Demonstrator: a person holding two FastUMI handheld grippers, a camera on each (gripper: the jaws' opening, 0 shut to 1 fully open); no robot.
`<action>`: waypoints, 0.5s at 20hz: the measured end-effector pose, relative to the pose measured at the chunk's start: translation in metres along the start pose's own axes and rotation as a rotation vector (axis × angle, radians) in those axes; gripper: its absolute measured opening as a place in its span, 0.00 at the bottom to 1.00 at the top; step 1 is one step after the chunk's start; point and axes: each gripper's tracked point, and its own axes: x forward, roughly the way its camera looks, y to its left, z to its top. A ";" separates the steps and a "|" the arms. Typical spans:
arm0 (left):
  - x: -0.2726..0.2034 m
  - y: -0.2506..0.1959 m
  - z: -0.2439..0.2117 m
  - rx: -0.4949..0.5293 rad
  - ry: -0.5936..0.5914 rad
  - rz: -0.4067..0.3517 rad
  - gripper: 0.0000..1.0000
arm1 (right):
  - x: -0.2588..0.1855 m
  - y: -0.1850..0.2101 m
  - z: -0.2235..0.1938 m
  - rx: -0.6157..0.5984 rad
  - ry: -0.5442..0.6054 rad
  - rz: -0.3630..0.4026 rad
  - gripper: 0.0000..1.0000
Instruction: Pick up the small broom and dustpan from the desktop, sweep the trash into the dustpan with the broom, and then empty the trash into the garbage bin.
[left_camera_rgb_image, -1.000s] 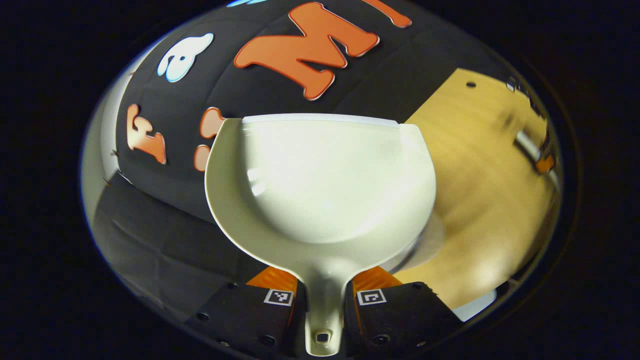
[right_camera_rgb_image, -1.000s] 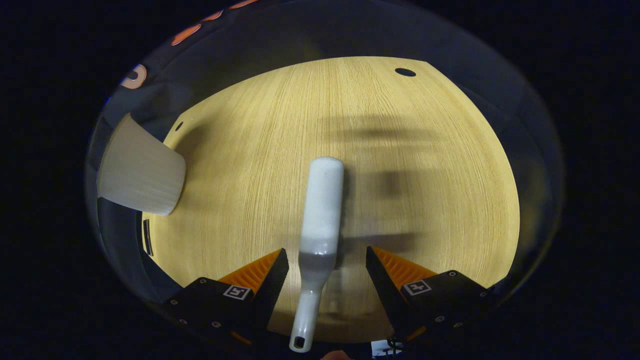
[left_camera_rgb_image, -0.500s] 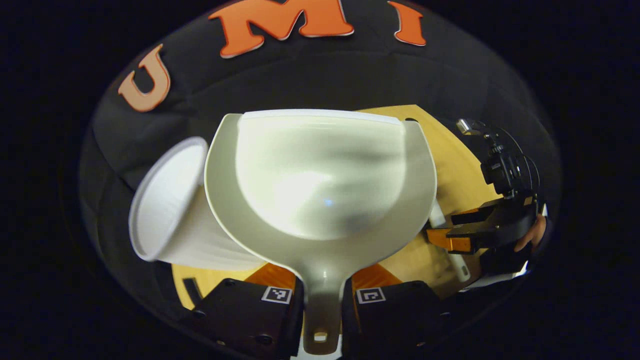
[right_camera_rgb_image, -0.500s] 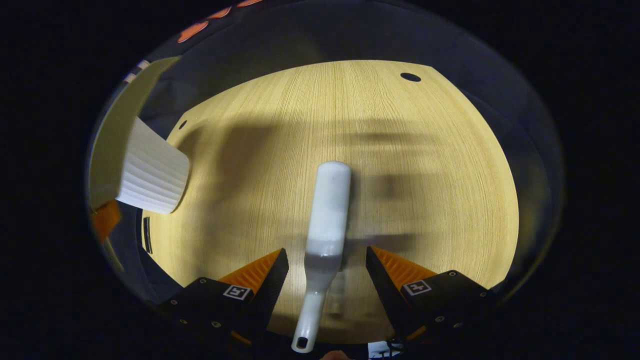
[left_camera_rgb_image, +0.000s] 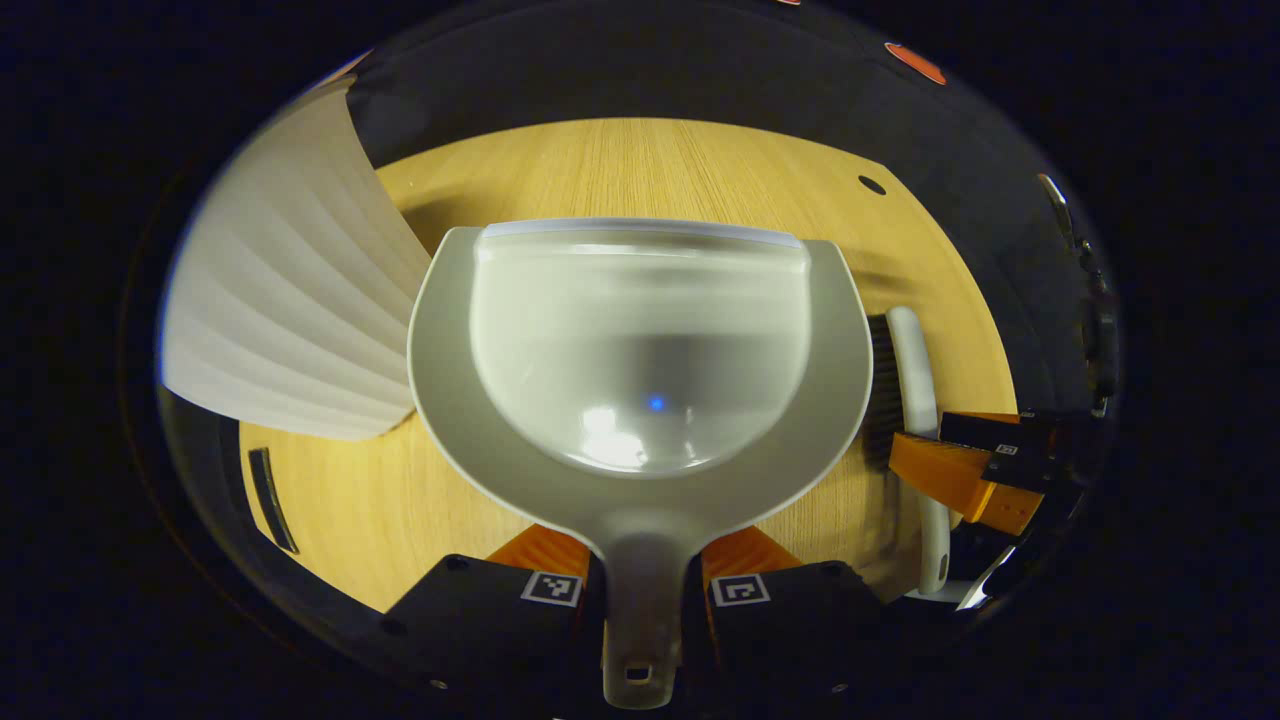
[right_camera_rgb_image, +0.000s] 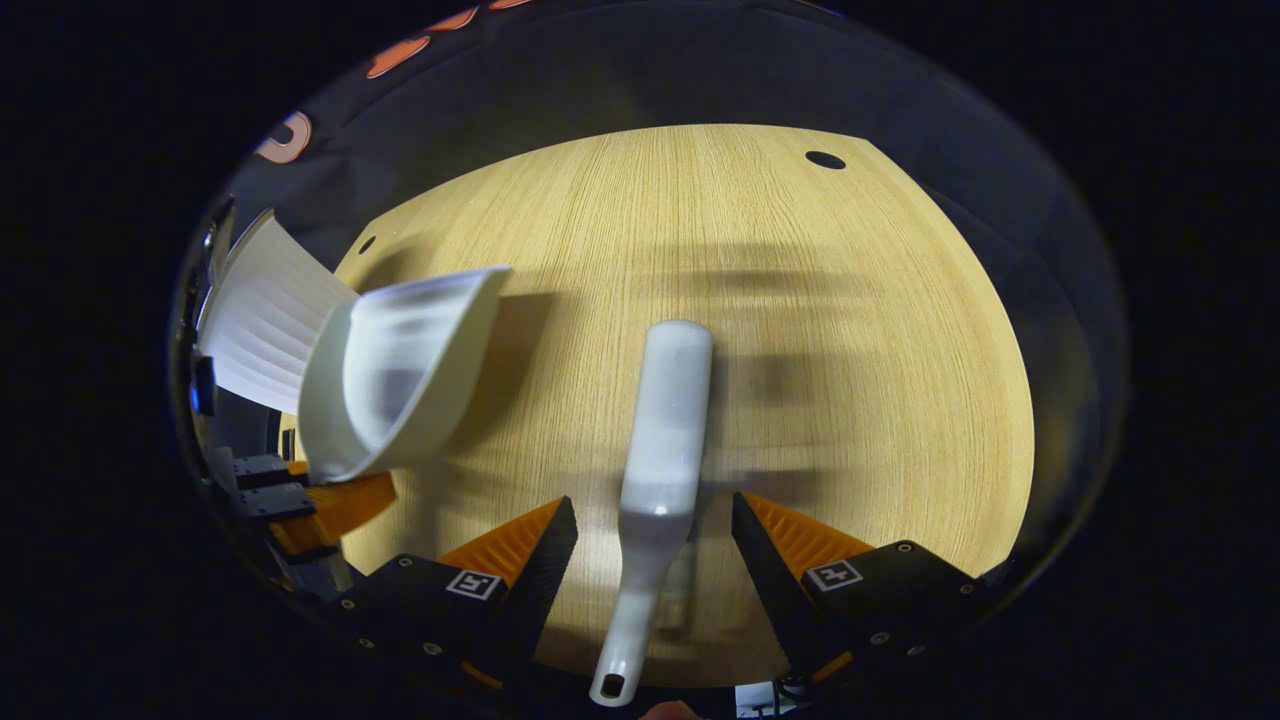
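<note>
We find the left gripper (left_camera_rgb_image: 643, 590) pinching the handle of the dustpan (left_camera_rgb_image: 640, 350) between both fingers, the pan held clear above the desktop (left_camera_rgb_image: 640, 165). We find the right gripper (right_camera_rgb_image: 652, 545) spread, its fingers standing apart on either side of the broom (right_camera_rgb_image: 655, 470), neither one touching it, and the broom lying on the desktop. The left gripper view shows the pan's hollow face-on and bare, its flat lip farthest from the tongs, handle-to-lip axis running straight away from them; it also shows the broom's dark bristles, just right of the pan, and the right gripper beside the broom handle. The right gripper view shows the broom from its pale back, bristles hidden, long axis running straight away from the tongs, hanging-hole end nearest them. It also shows the dustpan left of the broom, tilted with its lip up and away, the left gripper below it. The ribbed white garbage bin (left_camera_rgb_image: 290, 300) stands at the desktop's left edge, just left of the dustpan in both views.
</note>
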 end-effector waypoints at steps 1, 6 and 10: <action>0.010 0.000 -0.001 0.001 0.024 0.004 0.33 | 0.001 0.001 -0.001 -0.002 0.001 0.001 0.94; 0.036 -0.003 -0.001 -0.044 0.112 -0.003 0.33 | 0.000 0.002 -0.002 -0.008 0.002 0.001 0.95; 0.035 -0.004 0.003 -0.021 0.098 -0.024 0.36 | -0.001 0.004 -0.004 -0.016 -0.003 0.007 0.94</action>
